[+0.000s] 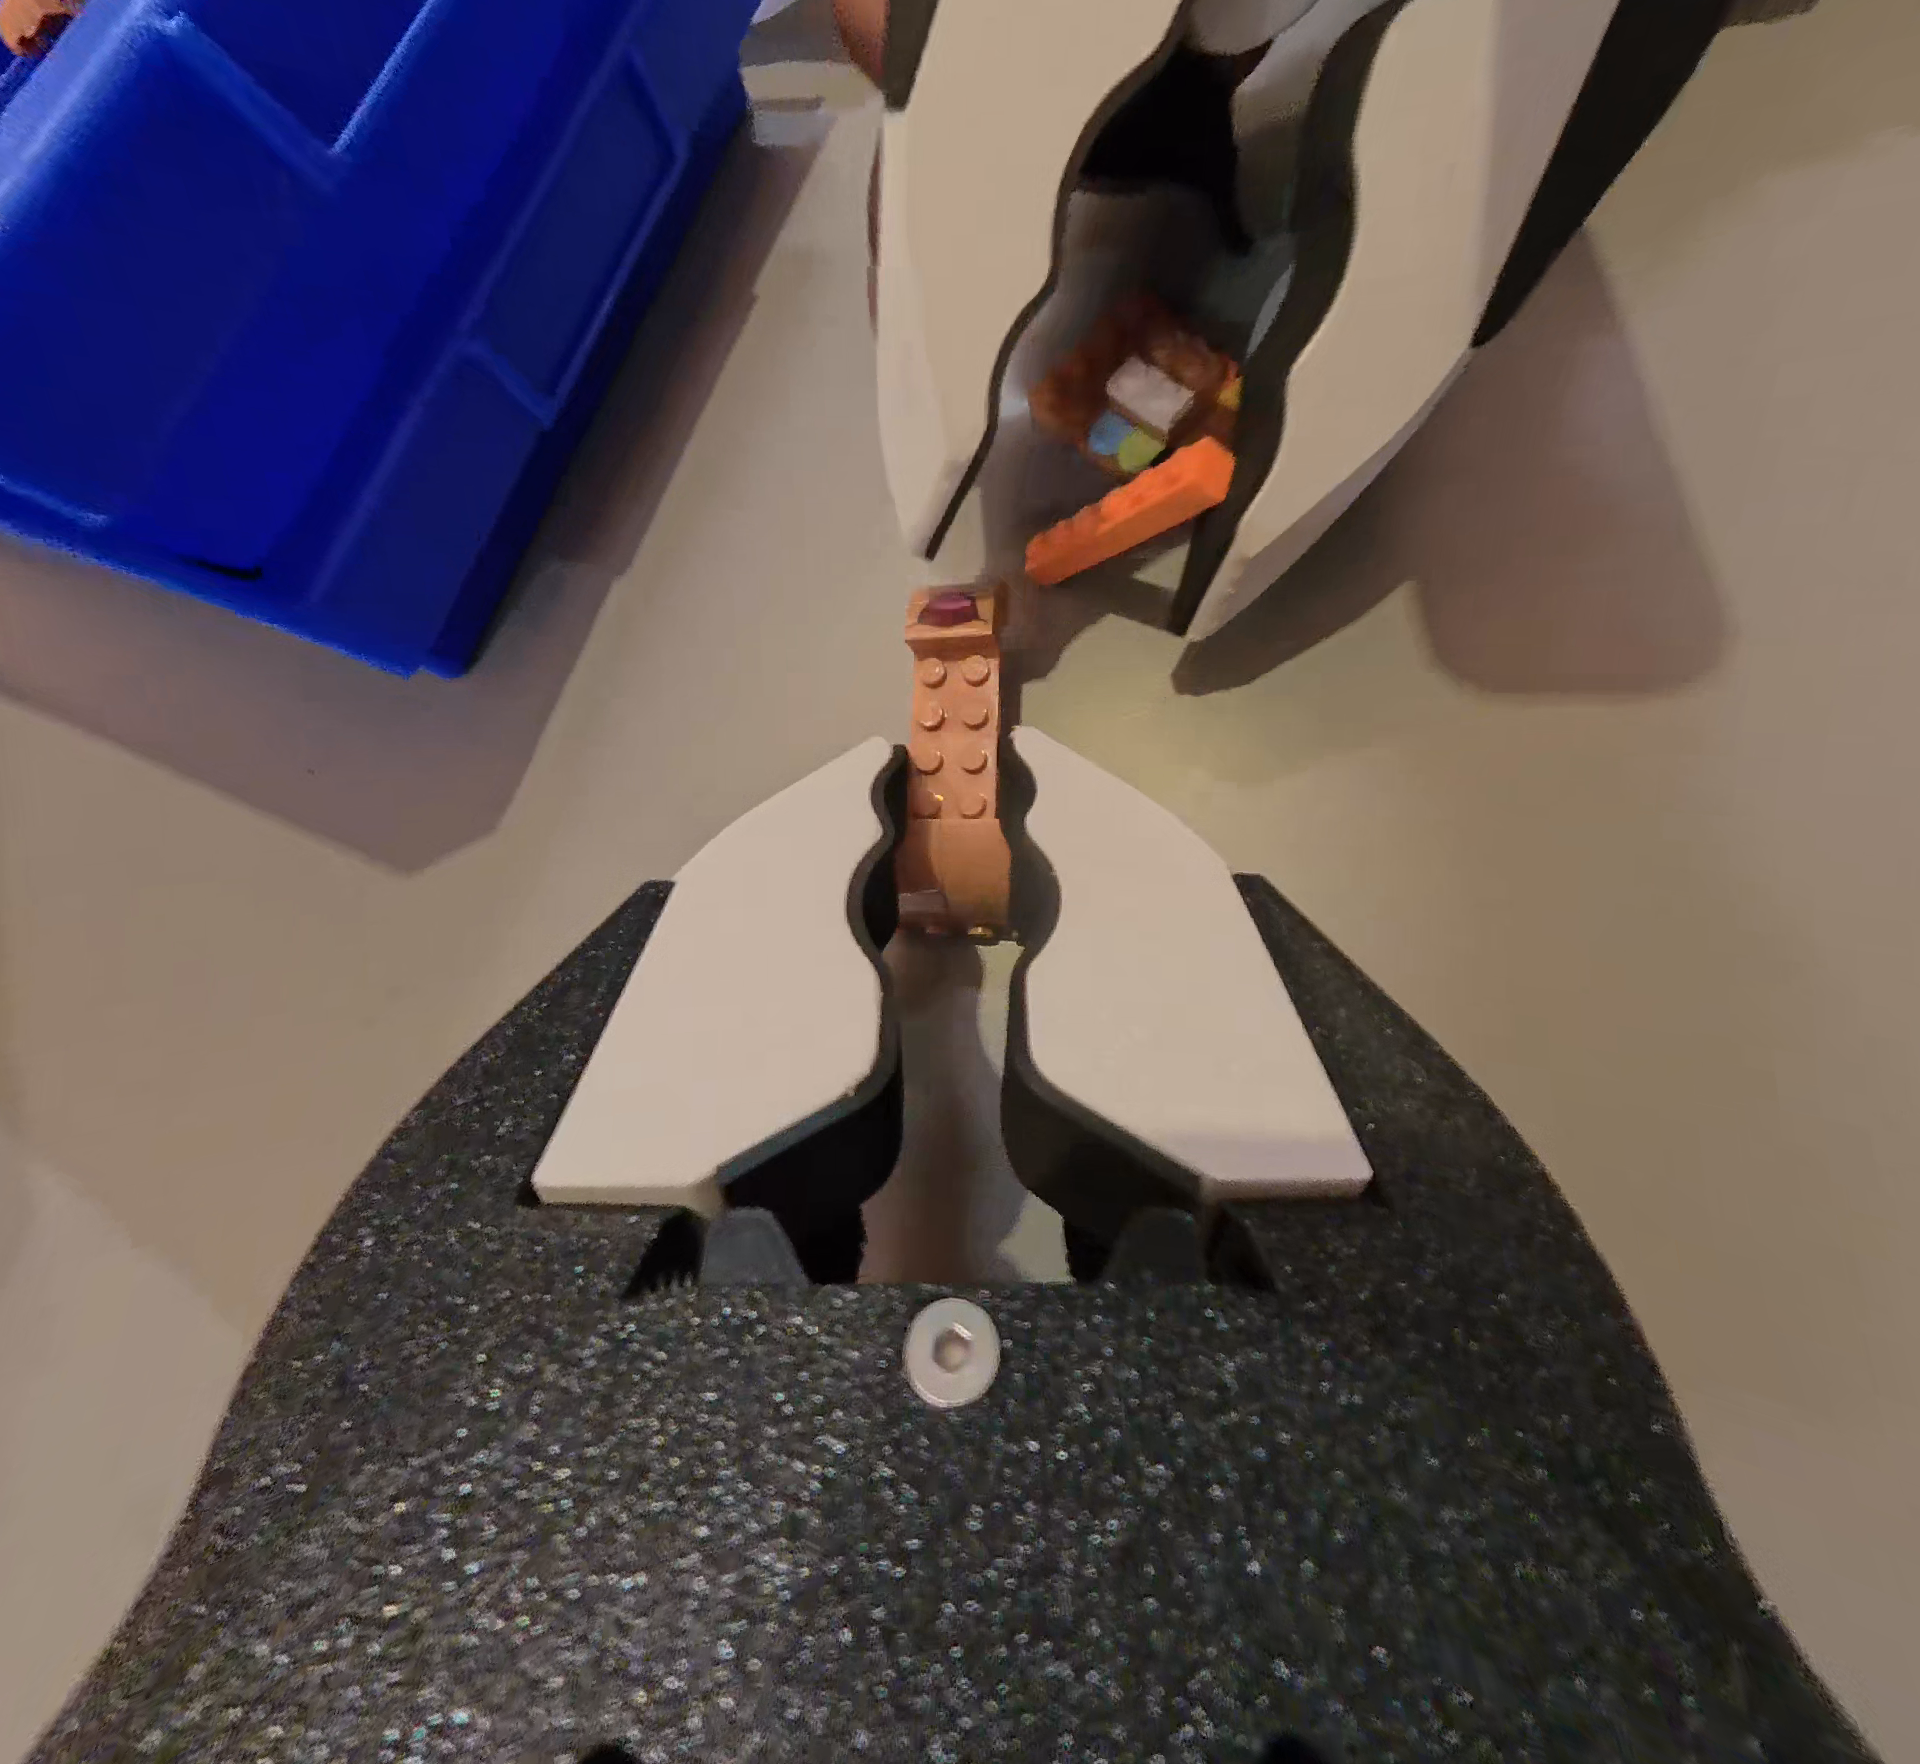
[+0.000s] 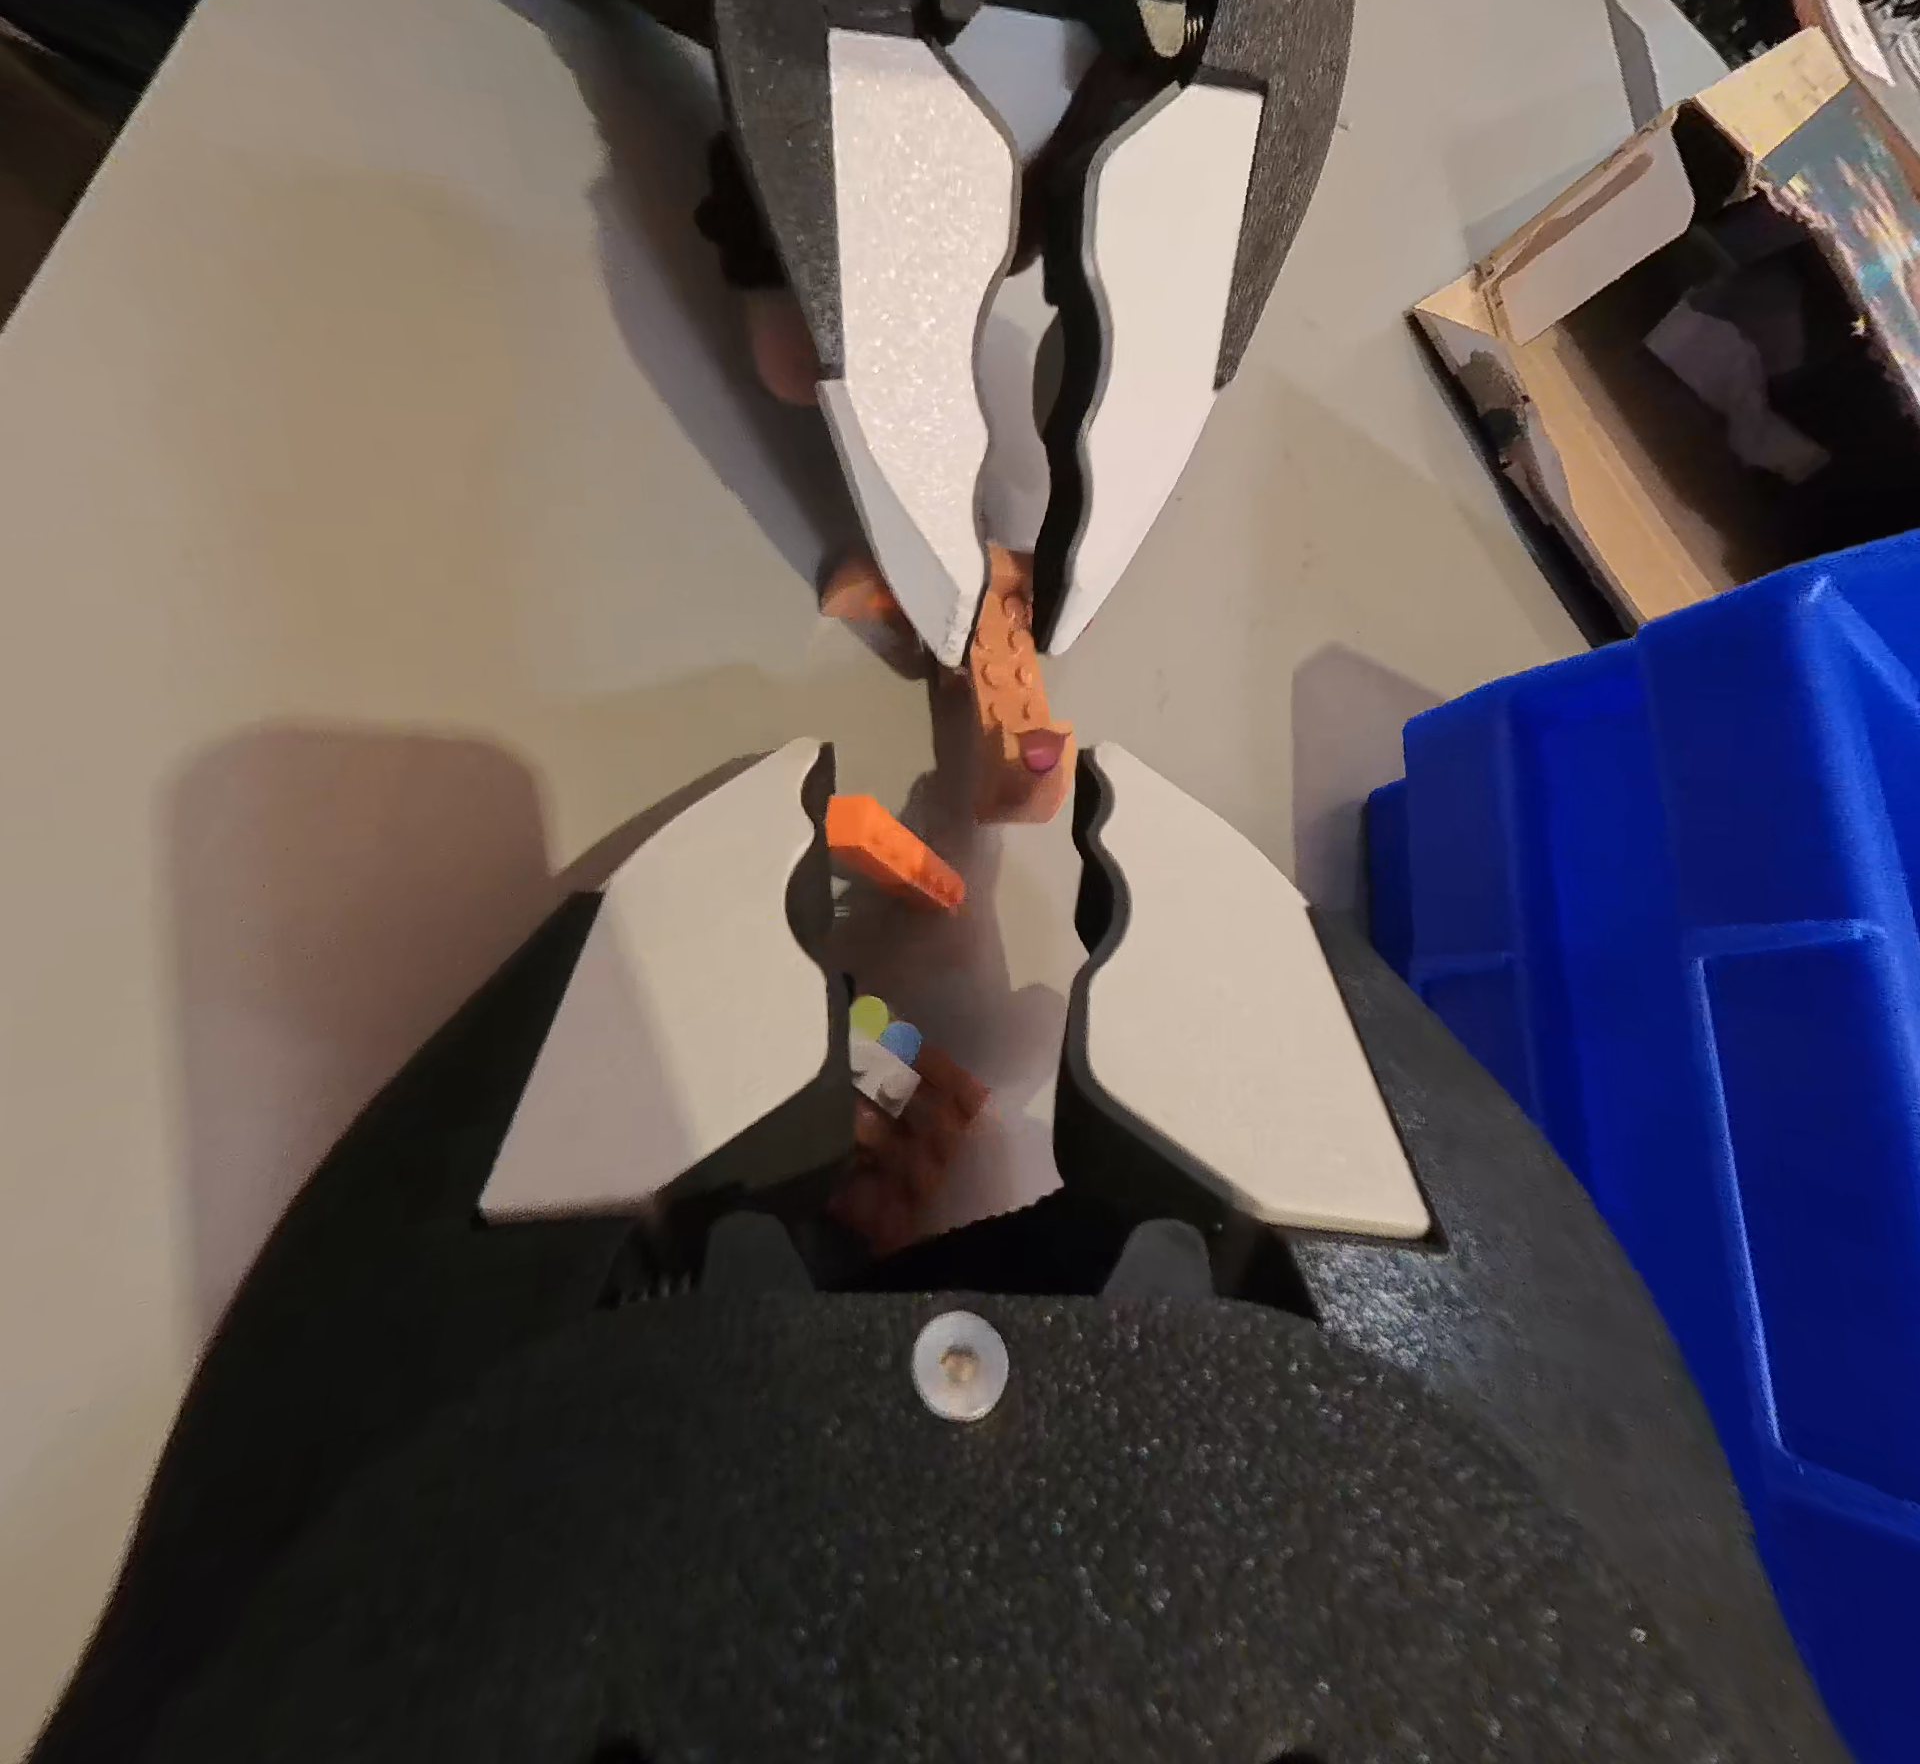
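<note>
My left gripper (image 1: 958,758) is shut on a tan studded brick piece (image 1: 954,738) with a dark red stud at its far end, and holds it just above the grey table (image 1: 1558,935). It also shows in the right wrist view (image 2: 1000,652), where the tan piece (image 2: 1013,696) reaches to the mouth of my right gripper (image 2: 956,764). The right gripper is open. An orange plate (image 2: 894,854) and a brown brick cluster (image 2: 914,1117) with a grey brick and green and blue studs lie between its fingers. In the left wrist view the right gripper (image 1: 1070,576) stands over the orange plate (image 1: 1132,504).
A blue plastic bin (image 1: 343,239) stands to the left in the left wrist view, with small brown pieces (image 1: 42,0) inside. It sits at the right in the right wrist view (image 2: 1683,1039). An open cardboard box (image 2: 1621,364) stands behind it near the table edge. The tips of both grippers are at nearly the same place.
</note>
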